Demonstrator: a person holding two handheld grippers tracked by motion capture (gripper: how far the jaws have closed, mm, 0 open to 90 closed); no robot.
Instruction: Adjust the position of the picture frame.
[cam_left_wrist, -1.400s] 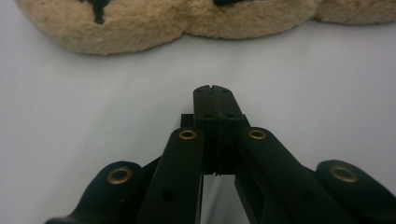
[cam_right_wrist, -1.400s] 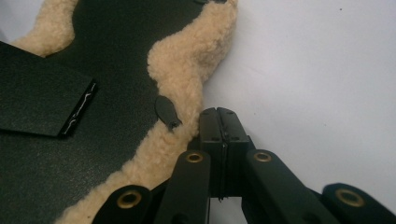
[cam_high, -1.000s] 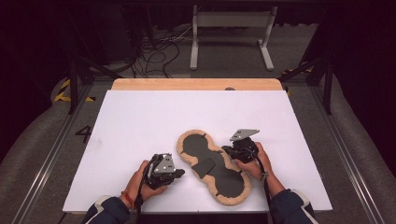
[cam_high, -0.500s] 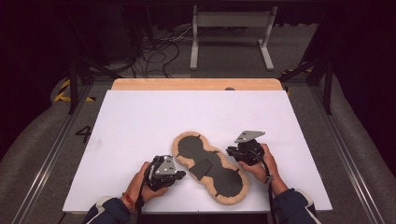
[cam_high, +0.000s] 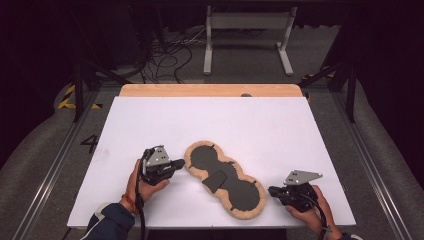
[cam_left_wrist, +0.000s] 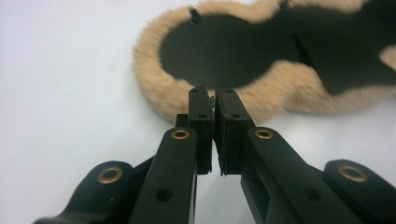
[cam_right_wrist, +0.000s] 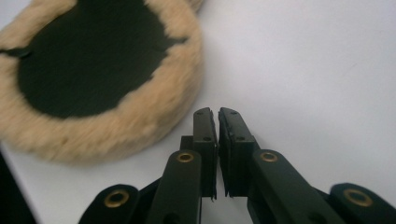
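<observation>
A figure-eight pad (cam_high: 224, 179), black inside with a tan fleece rim, lies flat on the white table (cam_high: 260, 125), a small dark flap (cam_high: 215, 180) at its waist. My left gripper (cam_high: 179, 164) is shut, its tips just short of the pad's far-left lobe (cam_left_wrist: 224, 51), with nothing between the jaws. My right gripper (cam_high: 271, 190) is also shut, beside the near-right lobe (cam_right_wrist: 88, 60) and apart from it. In the left gripper view the left gripper (cam_left_wrist: 214, 95) points at the fleece rim; in the right gripper view the right gripper (cam_right_wrist: 217, 115) rests over bare table.
The white sheet covers a wooden tabletop (cam_high: 210, 90) whose far edge shows. Beyond it are a white metal stand (cam_high: 247, 35) and loose cables (cam_high: 165, 55) on the dark floor. Metal rails (cam_high: 55, 165) run along both sides of the table.
My right gripper has moved from the pad's far right side toward the near right corner of the table. My left gripper has shifted farther from me, to the far-left lobe.
</observation>
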